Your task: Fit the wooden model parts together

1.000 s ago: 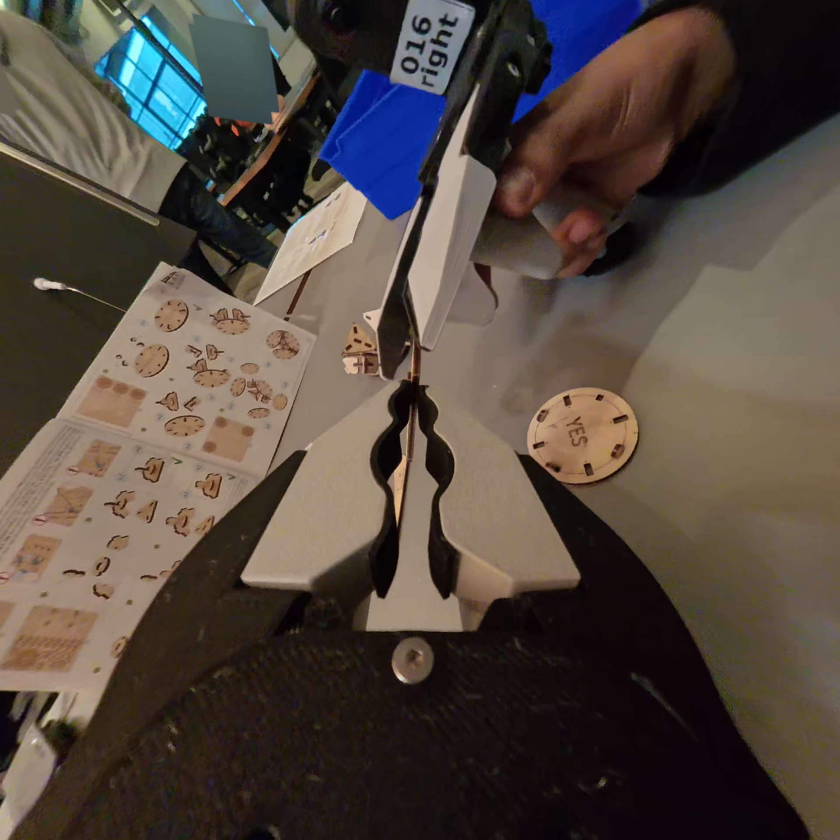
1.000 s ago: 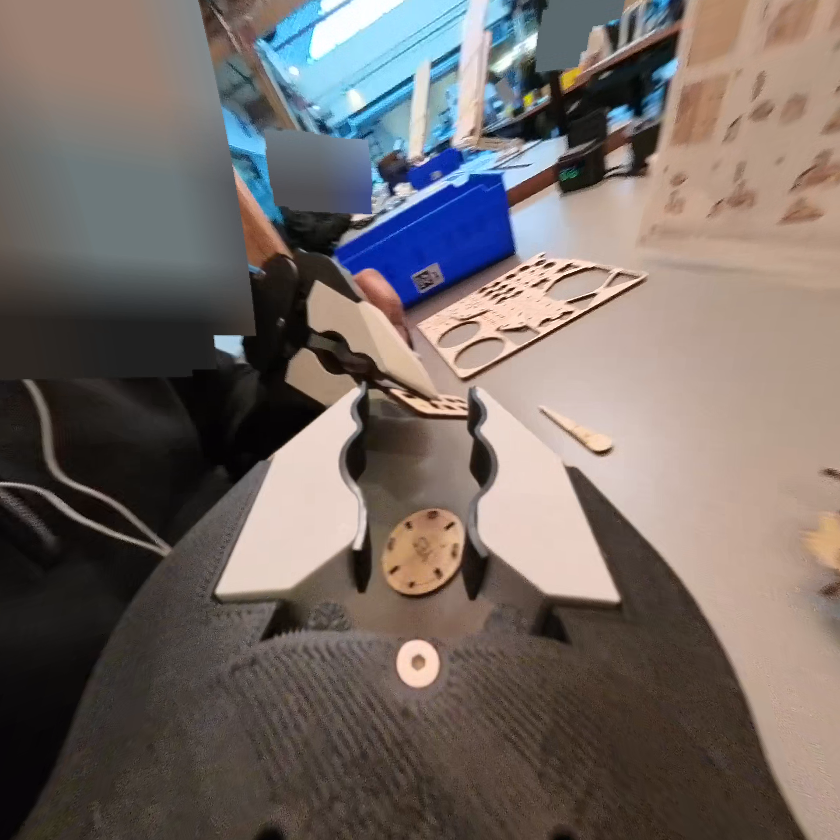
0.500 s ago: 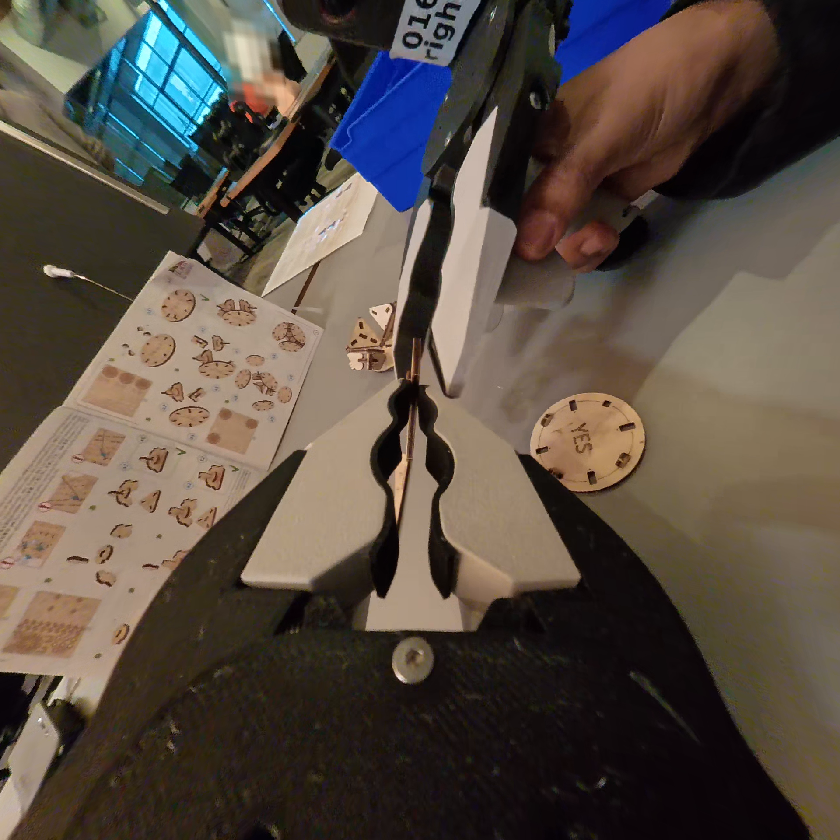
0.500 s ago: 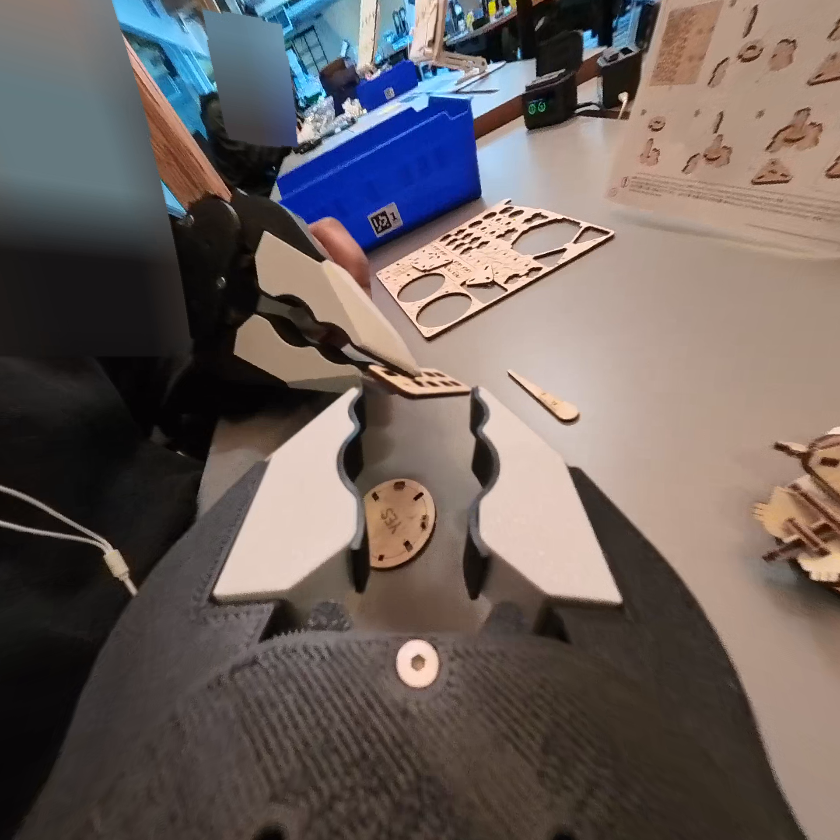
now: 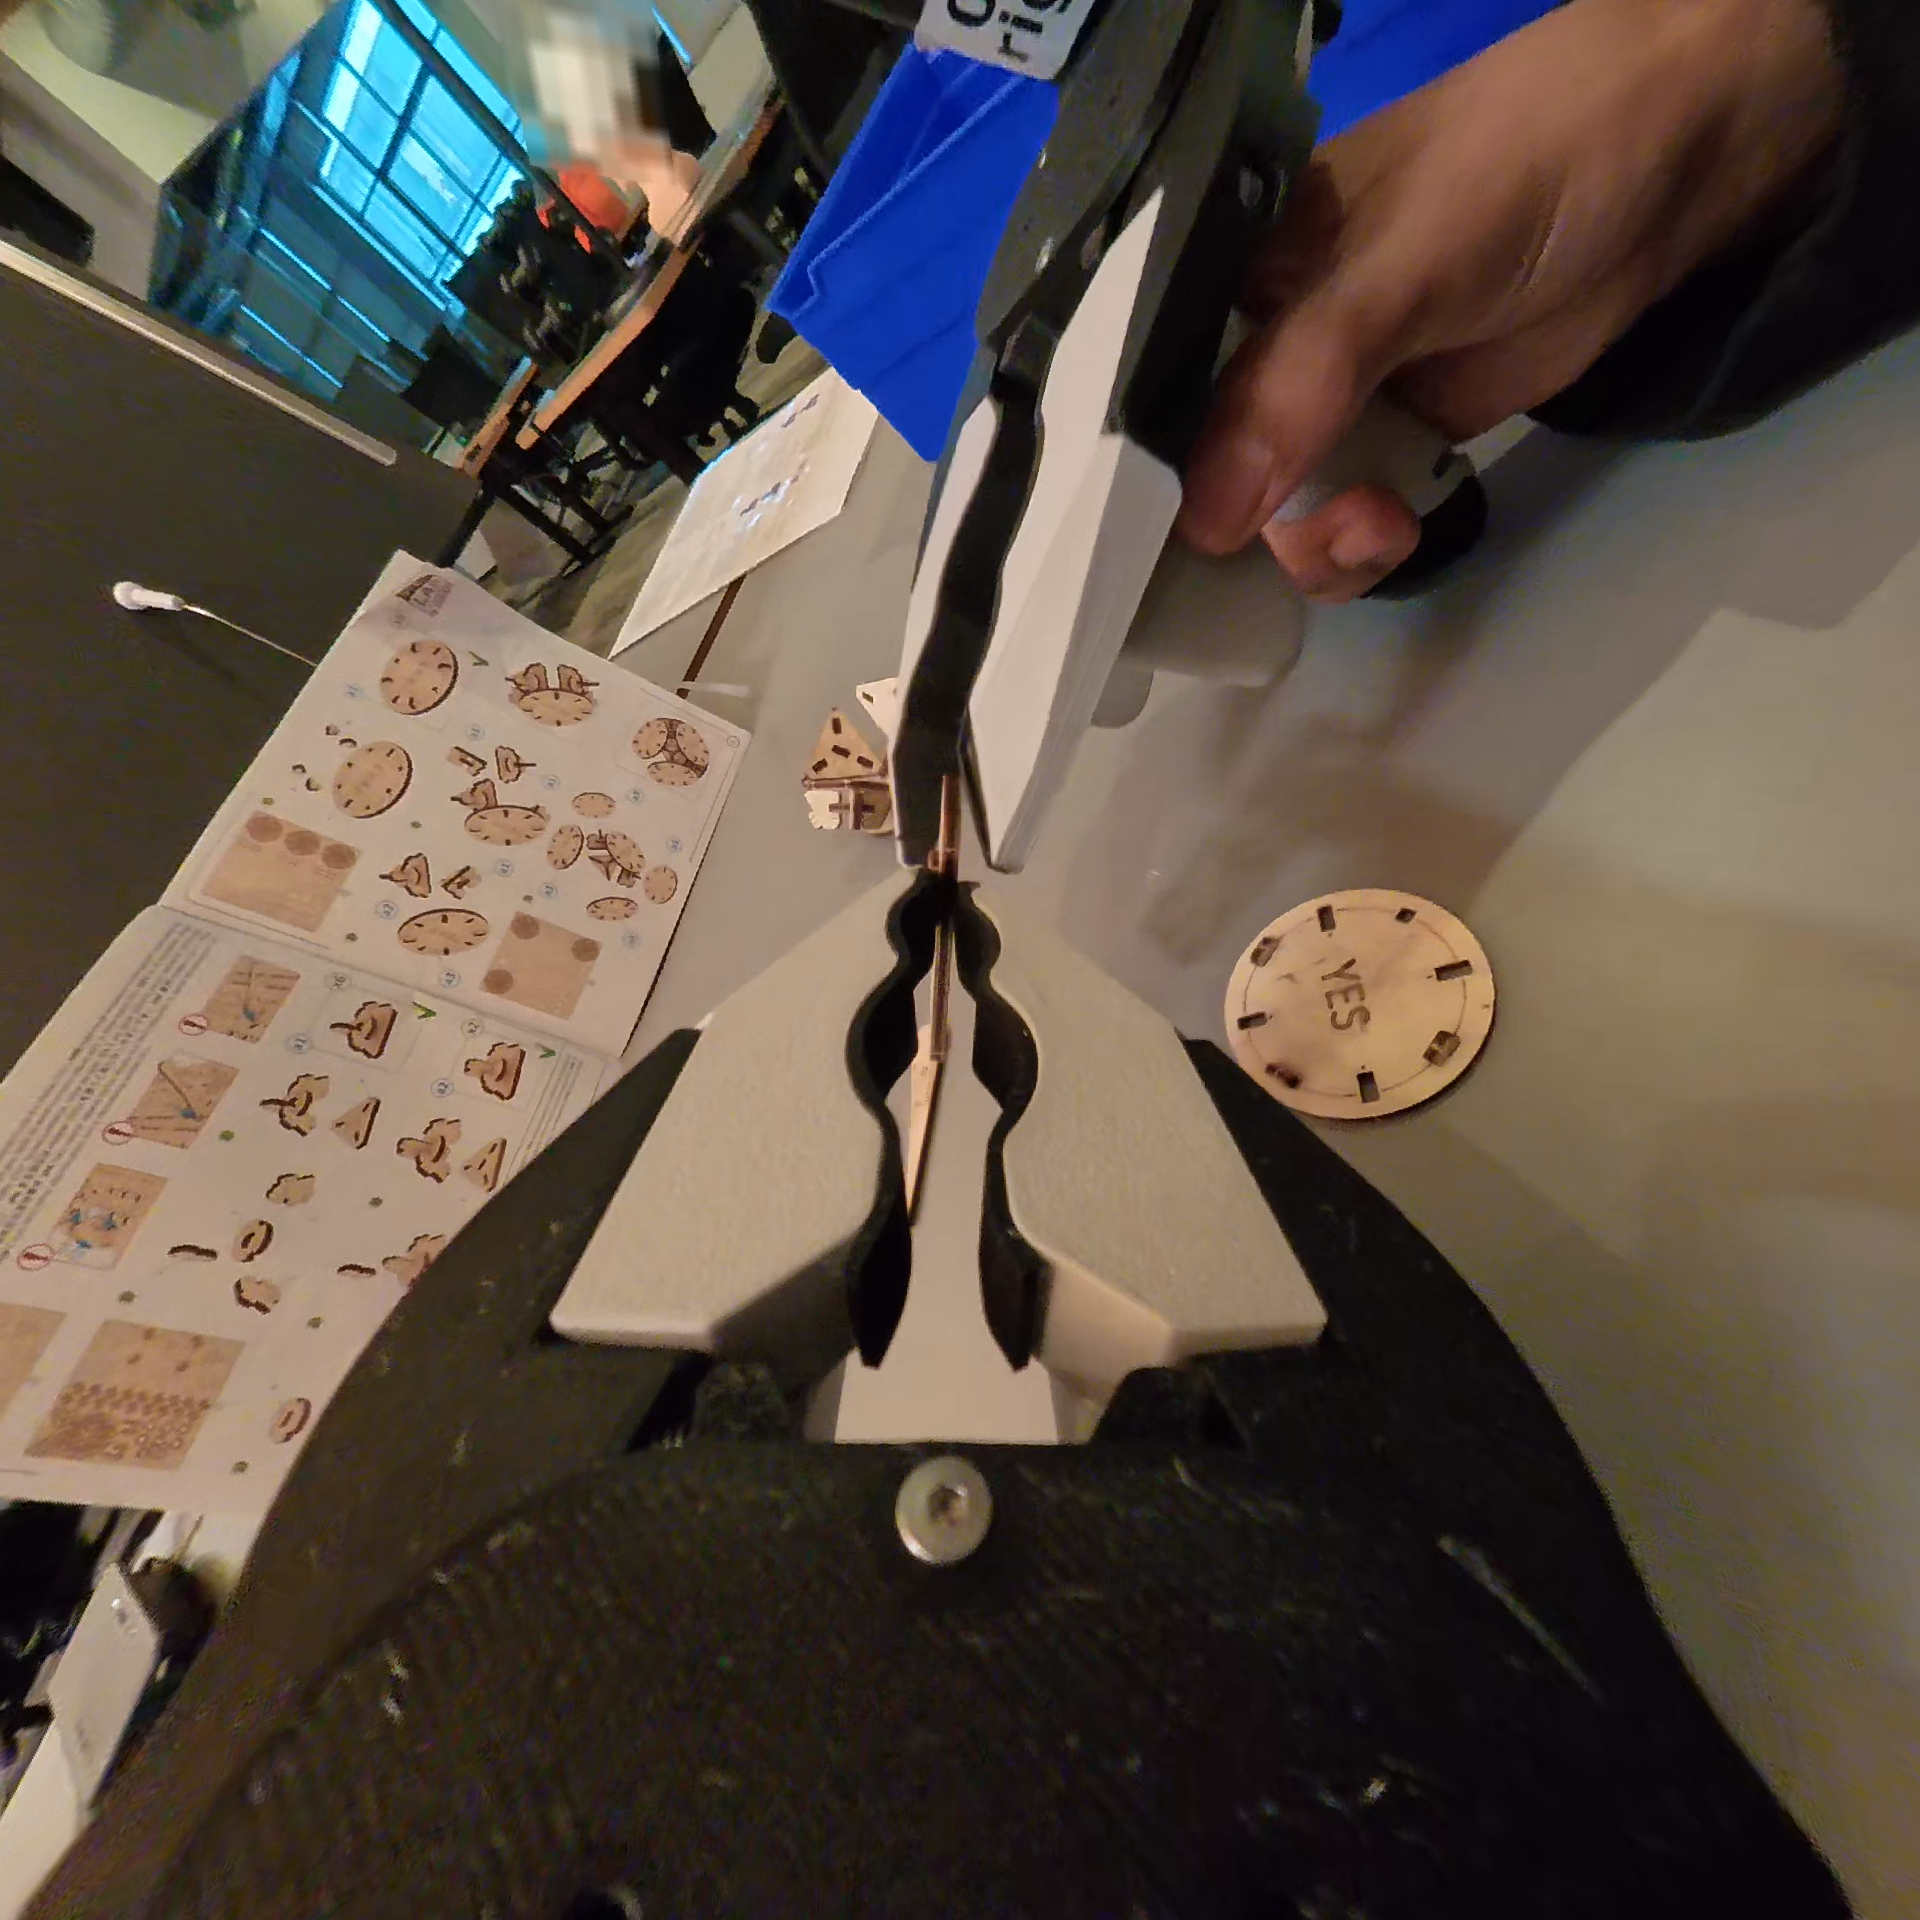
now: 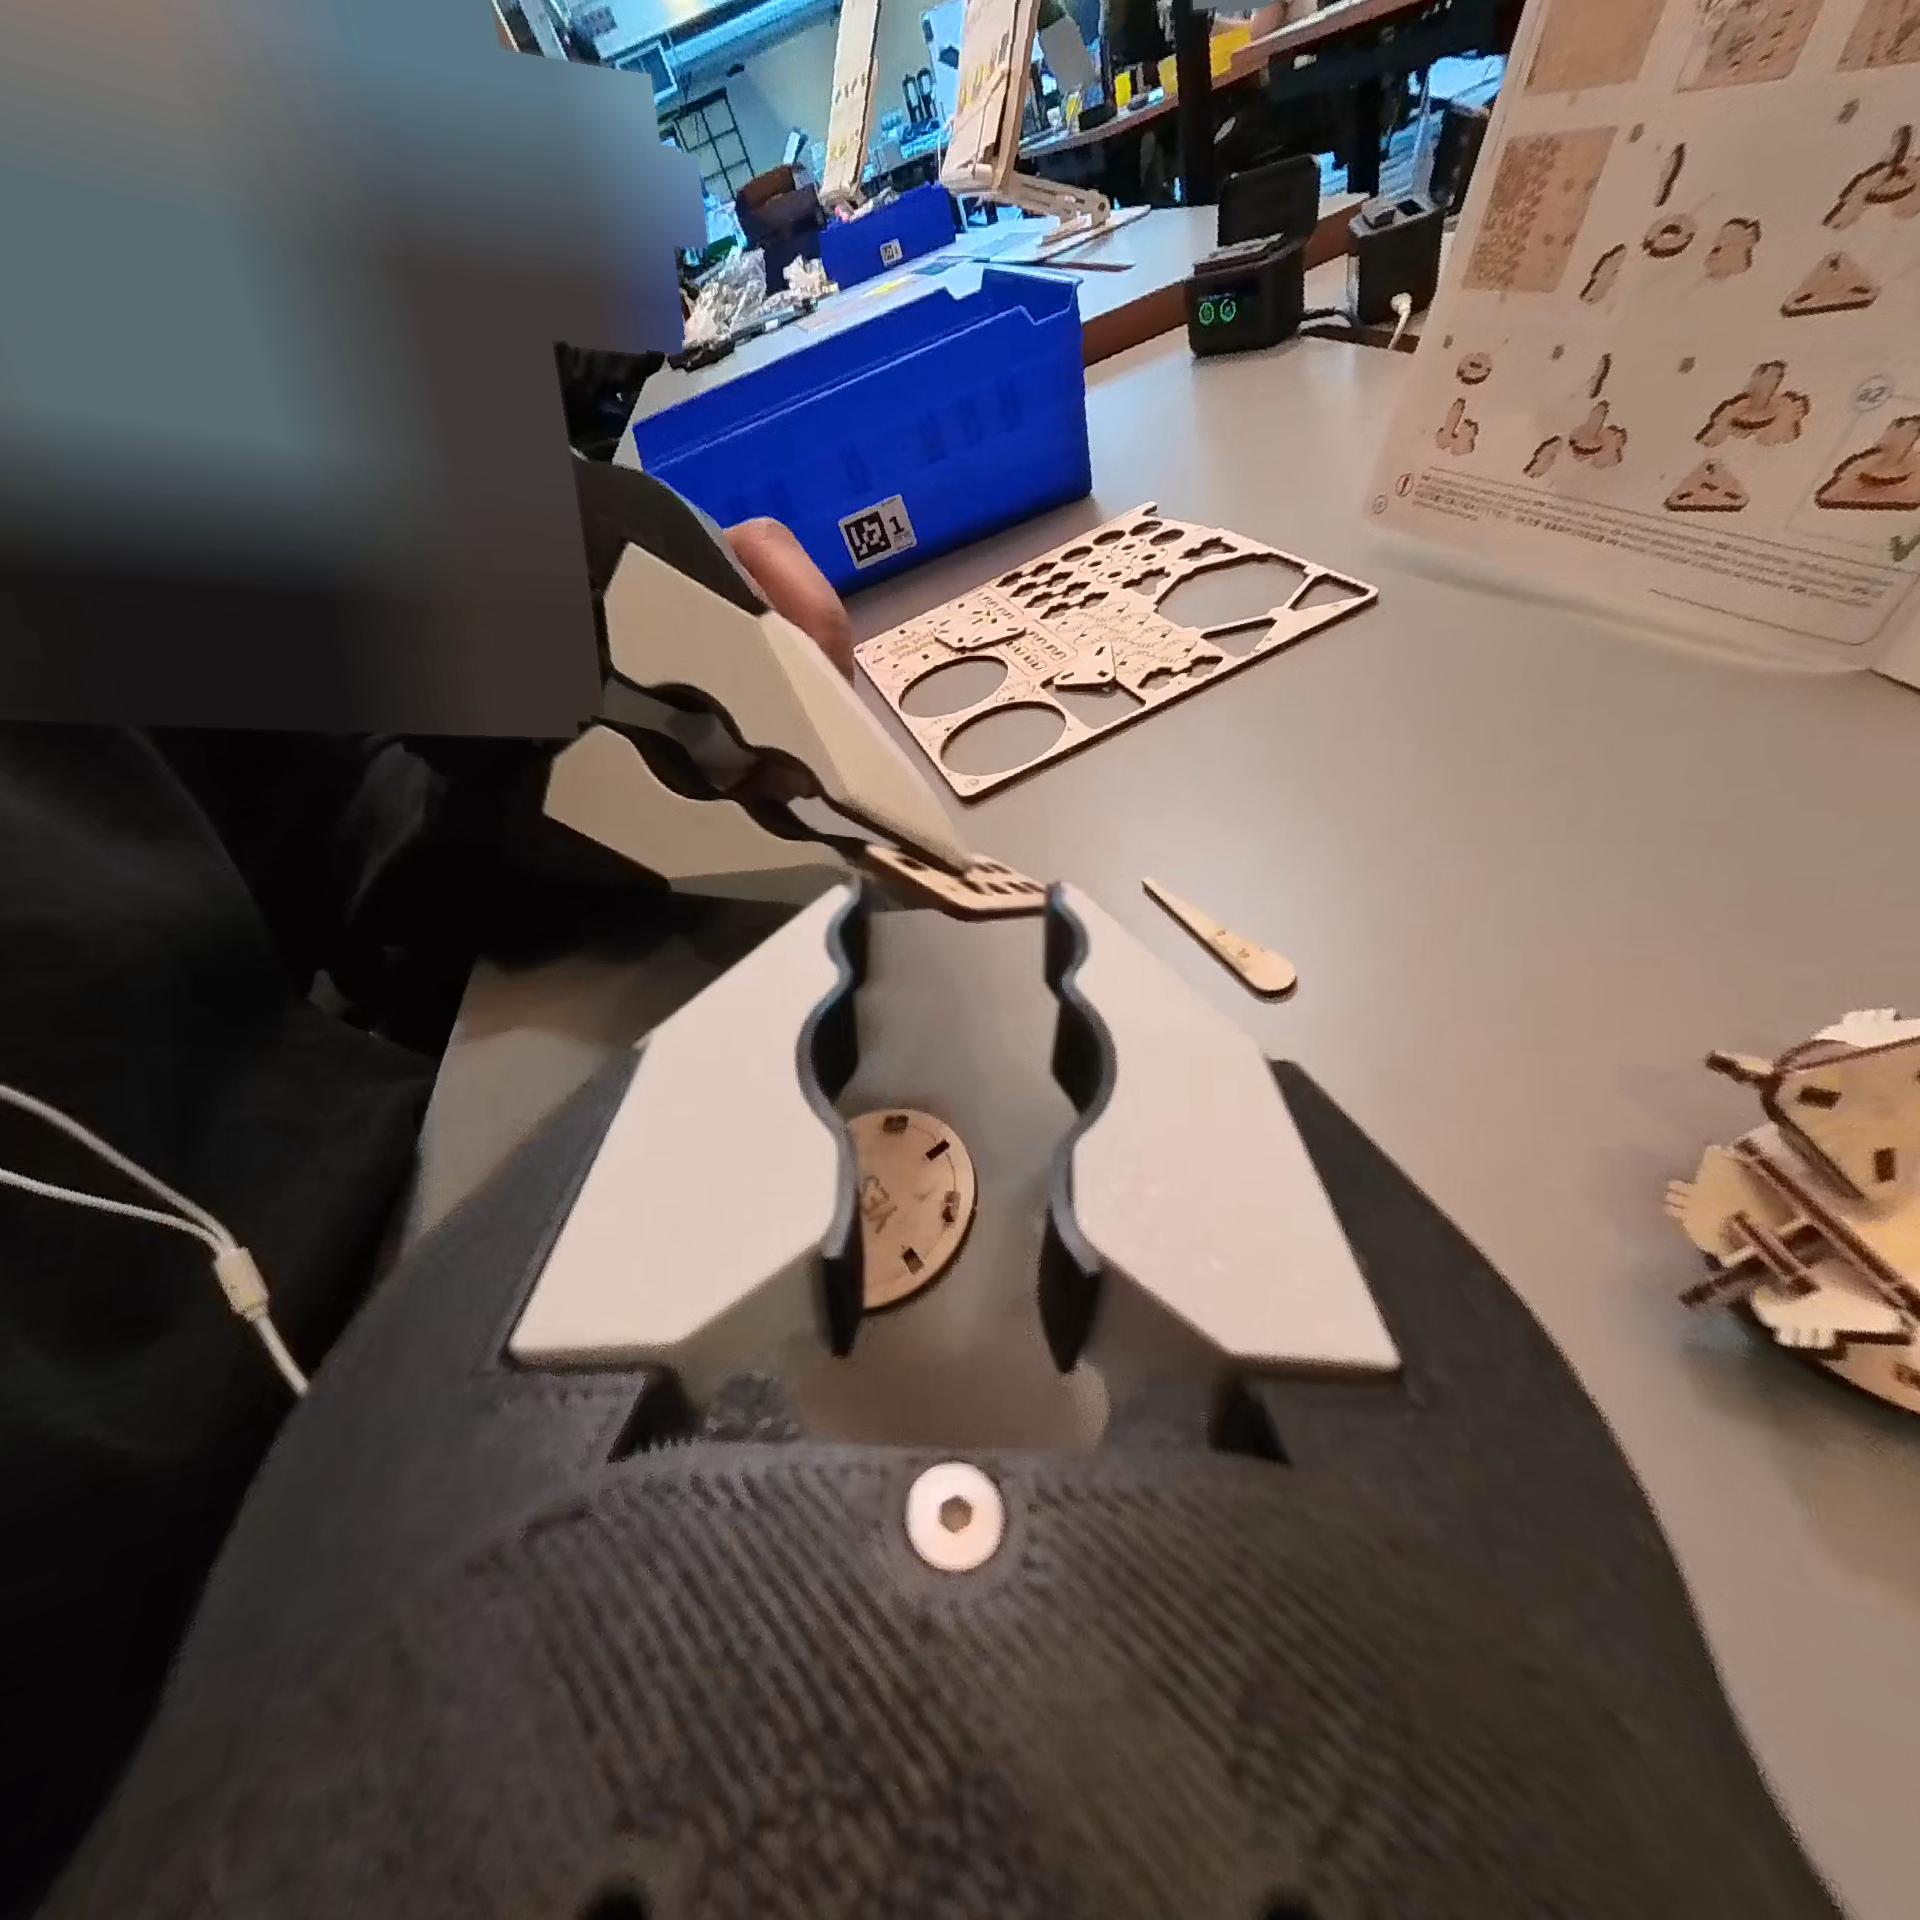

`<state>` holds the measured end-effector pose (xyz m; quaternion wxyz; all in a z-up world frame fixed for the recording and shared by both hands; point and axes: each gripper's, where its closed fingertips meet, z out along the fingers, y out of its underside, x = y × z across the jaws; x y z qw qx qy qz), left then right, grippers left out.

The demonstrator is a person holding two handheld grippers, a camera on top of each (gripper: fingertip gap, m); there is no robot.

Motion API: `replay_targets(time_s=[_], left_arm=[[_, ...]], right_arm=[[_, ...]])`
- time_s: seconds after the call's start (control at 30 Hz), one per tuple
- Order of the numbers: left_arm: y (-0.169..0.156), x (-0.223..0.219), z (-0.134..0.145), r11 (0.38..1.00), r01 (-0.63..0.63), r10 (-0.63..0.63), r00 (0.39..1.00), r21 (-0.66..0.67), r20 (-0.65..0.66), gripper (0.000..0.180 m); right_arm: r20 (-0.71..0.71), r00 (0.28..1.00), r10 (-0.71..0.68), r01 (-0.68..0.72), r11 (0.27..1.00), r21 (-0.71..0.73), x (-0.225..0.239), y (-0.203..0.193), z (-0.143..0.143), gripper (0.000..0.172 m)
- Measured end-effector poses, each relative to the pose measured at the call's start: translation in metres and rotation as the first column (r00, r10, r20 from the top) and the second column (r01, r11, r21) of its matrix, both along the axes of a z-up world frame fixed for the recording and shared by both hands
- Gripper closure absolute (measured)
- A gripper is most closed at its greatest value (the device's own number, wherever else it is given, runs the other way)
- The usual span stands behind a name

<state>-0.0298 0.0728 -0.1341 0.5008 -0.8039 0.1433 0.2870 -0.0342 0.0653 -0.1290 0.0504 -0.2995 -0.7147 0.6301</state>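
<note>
Right wrist view: left gripper (image 6: 920, 868) clamps a thin slotted wooden piece (image 6: 966, 891).

Open grey table (image 6: 1558, 852) lay to the right of the right gripper (image 6: 951, 904), crossed only by a small wooden stick (image 6: 1226, 940), while a cut-out wooden sheet (image 6: 1101, 644) and blue bin (image 6: 883, 436) blocked the far side and a part-built wooden model (image 6: 1808, 1236) the near right.

Tan slotted wooden disc (image 5: 1359, 1003); blue bin (image 6: 862, 447); grey table (image 6: 1507, 831).
</note>
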Motion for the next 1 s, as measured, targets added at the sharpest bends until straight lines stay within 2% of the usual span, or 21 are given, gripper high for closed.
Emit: replay_targets(time_s=[0.1,0.27,0.43,0.57,0.7,0.77,0.8,0.9,1.0], left_arm=[[0.001,-0.002,-0.003,1.0,-0.019,0.018,1.0,-0.022,-0.025,0.18],[0.002,0.001,-0.007,0.999,-0.016,0.013,0.998,-0.047,-0.053,0.18],[0.002,0.001,-0.005,0.999,-0.013,0.011,0.998,-0.037,-0.055,0.18],[0.003,0.002,-0.001,1.0,0.004,-0.004,1.0,0.004,0.009,0.178],[-0.001,-0.001,0.011,0.994,0.028,-0.046,0.984,0.103,0.17,0.157],[-0.004,-0.004,0.021,0.982,0.023,-0.087,0.937,0.187,0.338,0.143],[-0.005,-0.006,0.026,0.972,0.021,-0.123,0.894,0.234,0.431,0.138],[-0.009,-0.01,0.035,0.943,0.011,-0.238,0.721,0.334,0.651,0.122],[-0.01,-0.01,0.039,0.918,0.014,-0.34,0.545,0.397,0.767,0.116]], right_arm=[[0.017,1.0,0.01,-0.01,0.999,-0.032,0.001,-0.001,0.002,0.132],[0.056,0.998,0.017,-0.017,1.0,-0.003,0.002,-0.001,-0.005,0.145],[0.088,0.996,0.026,-0.023,0.999,-0.035,0.002,0.0,-0.003,0.147],[0.094,0.995,0.018,-0.015,0.999,-0.028,0.0,0.004,-0.004,0.148],[0.032,0.999,-0.003,0.004,0.999,-0.034,-0.003,0.009,0.005,0.15],[-0.051,0.999,-0.009,0.007,0.998,-0.057,-0.002,0.01,0.017,0.15],[-0.093,0.995,-0.017,0.011,0.998,-0.06,-0.001,0.01,0.022,0.15],[-0.203,0.979,-0.009,-0.006,0.998,-0.07,0.006,0.009,0.037,0.15],[-0.302,0.953,-0.008,-0.017,0.997,-0.079,0.013,0.007,0.051,0.151]])
